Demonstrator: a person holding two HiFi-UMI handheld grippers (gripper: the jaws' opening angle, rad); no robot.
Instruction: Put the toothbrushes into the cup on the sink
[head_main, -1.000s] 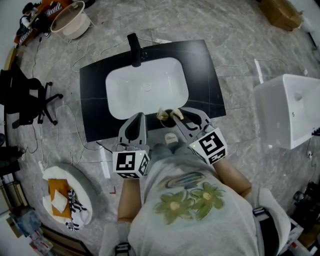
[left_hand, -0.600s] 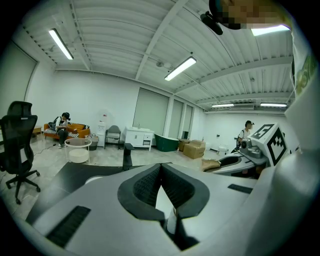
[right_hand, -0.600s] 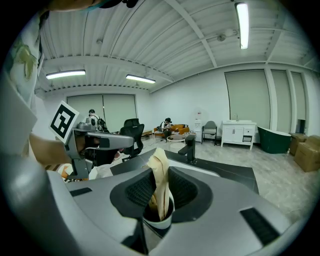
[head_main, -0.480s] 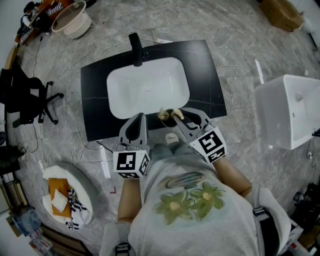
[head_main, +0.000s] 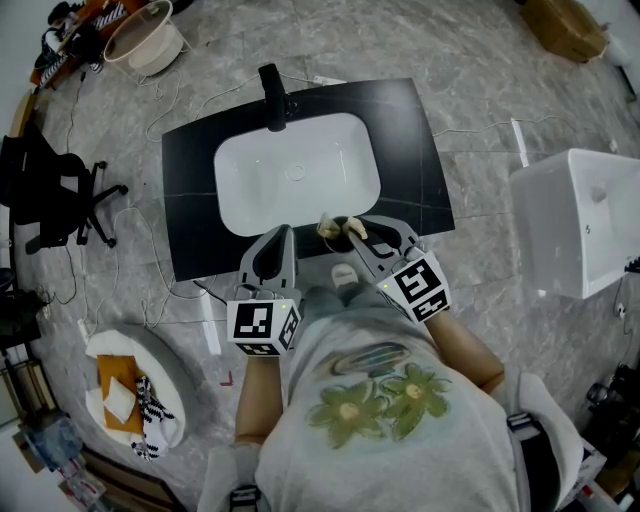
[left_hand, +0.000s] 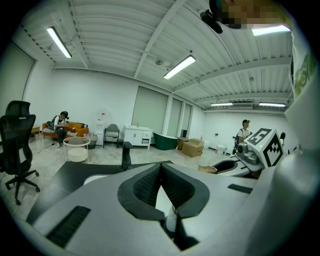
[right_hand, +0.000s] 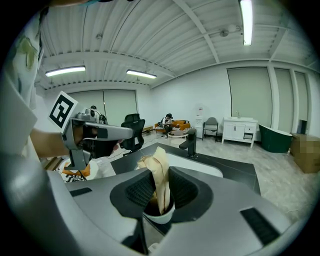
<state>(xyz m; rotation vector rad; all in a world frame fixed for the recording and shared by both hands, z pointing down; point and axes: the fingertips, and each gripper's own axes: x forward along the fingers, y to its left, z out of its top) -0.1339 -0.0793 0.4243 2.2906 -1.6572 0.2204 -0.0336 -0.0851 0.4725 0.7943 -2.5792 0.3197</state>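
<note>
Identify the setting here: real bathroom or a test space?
Probably a test space in a big open hall, not a bathroom: the sink counter stands free on a marble-look floor, with an office chair and loose cables nearby, under ceiling strip lights.

Your arms reach forward side by side, both grippers tipped slightly down. The left gripper (head_main: 272, 238) has its jaws pressed together; the right gripper (head_main: 375, 232) is clamped on a toothbrush (right_hand: 160, 172).
</note>
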